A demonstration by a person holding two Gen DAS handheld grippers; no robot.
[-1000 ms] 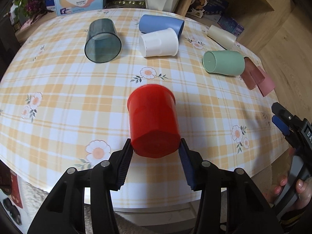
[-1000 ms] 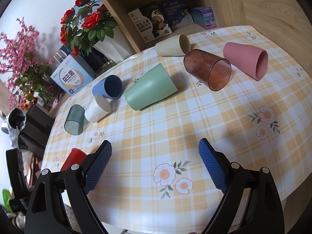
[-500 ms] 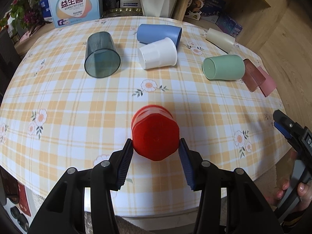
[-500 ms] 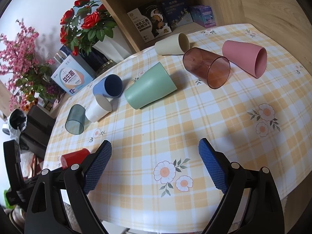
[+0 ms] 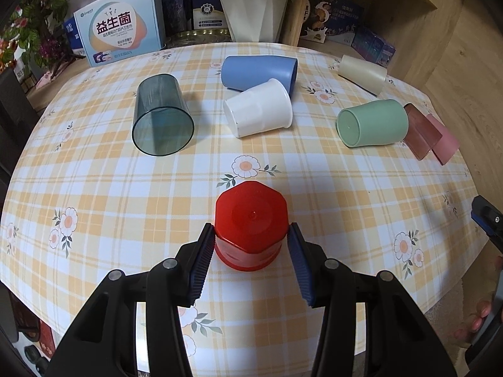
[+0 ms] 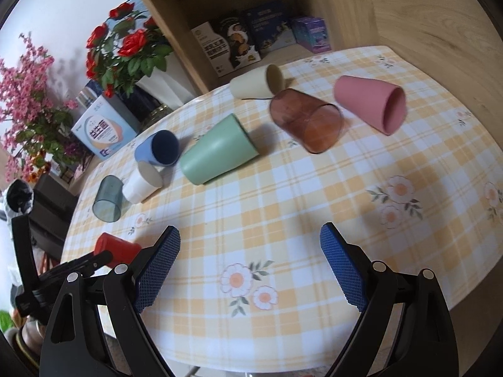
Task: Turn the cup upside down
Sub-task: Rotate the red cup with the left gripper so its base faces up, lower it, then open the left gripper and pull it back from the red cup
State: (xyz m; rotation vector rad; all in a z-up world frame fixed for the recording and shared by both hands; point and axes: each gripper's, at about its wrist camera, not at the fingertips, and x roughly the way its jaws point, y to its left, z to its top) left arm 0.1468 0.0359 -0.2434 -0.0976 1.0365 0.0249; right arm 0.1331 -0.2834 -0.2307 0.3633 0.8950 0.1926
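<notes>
Here, checked tablecloth (image 5: 125,194) under left gripper (image 5: 250,260)-clasped red cup (image 5: 250,220); right gripper (image 6: 250,264) agape, empty.

Red cup (image 5: 251,220): faceted, base up, apparently mouth-down on checked tablecloth (image 5: 125,188).

Seven cups lie on their sides across the checked worktop (image 5: 94,188): grey cup (image 5: 162,116), white cup (image 5: 259,108) touching the blue cup (image 5: 257,70), green cup (image 5: 372,123), cream cup (image 5: 363,73), brown cup (image 6: 306,124), pink cup (image 6: 371,107).

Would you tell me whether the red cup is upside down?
Upside down: the red cup shows its closed base on top, gripped by the left gripper.
</notes>
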